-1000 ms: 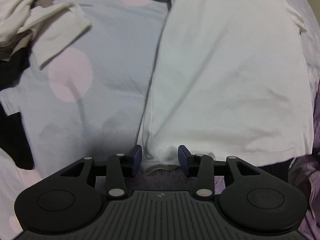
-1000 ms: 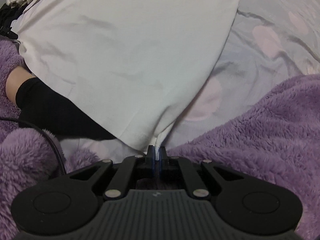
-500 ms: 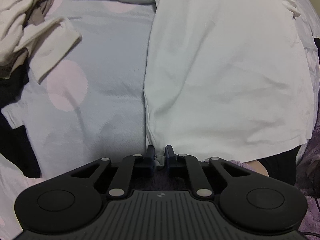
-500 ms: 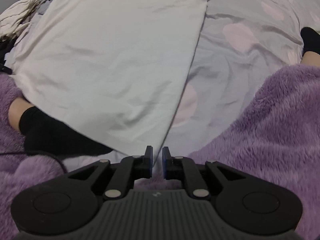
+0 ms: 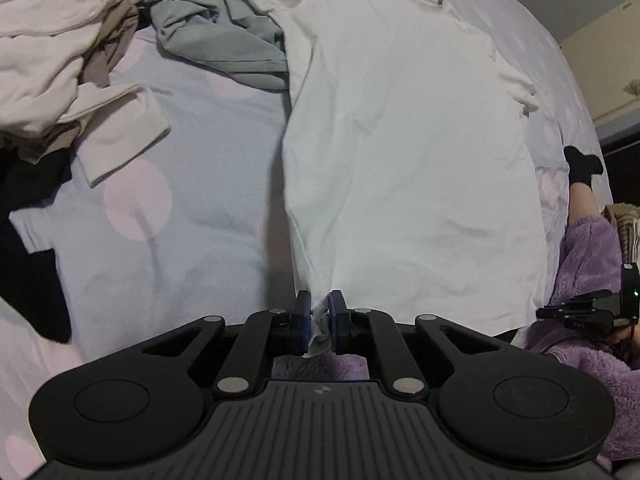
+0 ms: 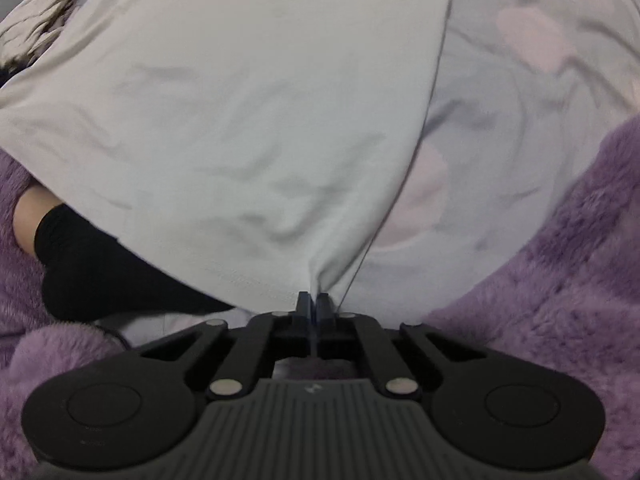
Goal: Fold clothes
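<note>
I have the left gripper (image 5: 320, 322) clamped on the near hem corner of the white t-shirt (image 5: 400, 152), cloth bunched between the jaws. My right gripper (image 6: 313, 307) is pinched tight on the shirt's other near corner. Shirt lies spread on the bed (image 5: 200, 208), dotted sheet; a clothes pile (image 5: 72, 52) sits at the far left corner.

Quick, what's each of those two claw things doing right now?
Left gripper: shut on the white shirt, at its near hem corner.
Right gripper: shut on the same shirt's other near corner.
</note>
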`<state>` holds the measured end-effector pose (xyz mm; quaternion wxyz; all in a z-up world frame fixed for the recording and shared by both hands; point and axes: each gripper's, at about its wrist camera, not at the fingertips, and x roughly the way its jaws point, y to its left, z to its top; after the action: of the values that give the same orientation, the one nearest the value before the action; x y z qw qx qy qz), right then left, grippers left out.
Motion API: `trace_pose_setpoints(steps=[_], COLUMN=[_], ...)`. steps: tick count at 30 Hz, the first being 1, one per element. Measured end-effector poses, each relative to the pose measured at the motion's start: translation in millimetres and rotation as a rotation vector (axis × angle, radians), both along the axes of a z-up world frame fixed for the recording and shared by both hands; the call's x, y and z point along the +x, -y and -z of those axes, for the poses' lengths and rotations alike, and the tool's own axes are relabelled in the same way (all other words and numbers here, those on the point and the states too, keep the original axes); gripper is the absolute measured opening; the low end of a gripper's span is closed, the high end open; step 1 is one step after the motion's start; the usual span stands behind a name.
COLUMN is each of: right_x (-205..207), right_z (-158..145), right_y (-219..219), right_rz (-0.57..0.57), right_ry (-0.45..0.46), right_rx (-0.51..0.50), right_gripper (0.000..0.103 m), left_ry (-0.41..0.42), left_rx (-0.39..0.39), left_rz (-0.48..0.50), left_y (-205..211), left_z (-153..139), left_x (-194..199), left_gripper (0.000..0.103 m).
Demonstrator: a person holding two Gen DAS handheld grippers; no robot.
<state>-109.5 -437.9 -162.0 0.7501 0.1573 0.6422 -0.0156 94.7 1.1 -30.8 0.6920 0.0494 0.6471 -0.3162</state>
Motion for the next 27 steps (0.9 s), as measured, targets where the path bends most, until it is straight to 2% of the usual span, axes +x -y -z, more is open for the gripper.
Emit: trace_pose_setpoints(steps=[4, 10, 12, 15, 19, 22, 27], right_x=[-9, -23, -23, -13, -16, -16, -9], right_z=[-37, -120, -132, -118, -77, -52, -30], right_y=[10, 37, 40, 38, 45, 39, 29], right_rz=[-0.018, -0.019, -0.043, -0.081, -0.087, -0.090, -0.109], right_ry=[0.041, 0.123, 0.117, 0.065, 0.003, -0.023, -0.036], right_rx=[-0.042, -0.124, -0.157, -0.180, -0.129, -0.098, -0.055], right_gripper=[0.002, 0.002, 0.002, 0.002, 0.002, 0.002, 0.003], left_ry=[-0.002, -0.016, -0.020, -0.039, -0.051, -0.038, -0.029], left_rx=[-0.017, -0.087, -0.061, -0.002, 0.072, 0.095, 0.155], left_rz=[-0.002, 0.023, 0.051, 0.083, 0.108, 0.121, 0.177], left_y=[-4, -9, -6, 2, 11, 18, 30], left_z=[-2, -29, -27, -10, 16, 21, 22], left_x=[3, -8, -14, -22, -28, -27, -23], left_gripper=[0.007, 0.007, 0.007, 0.007, 0.007, 0.007, 0.012])
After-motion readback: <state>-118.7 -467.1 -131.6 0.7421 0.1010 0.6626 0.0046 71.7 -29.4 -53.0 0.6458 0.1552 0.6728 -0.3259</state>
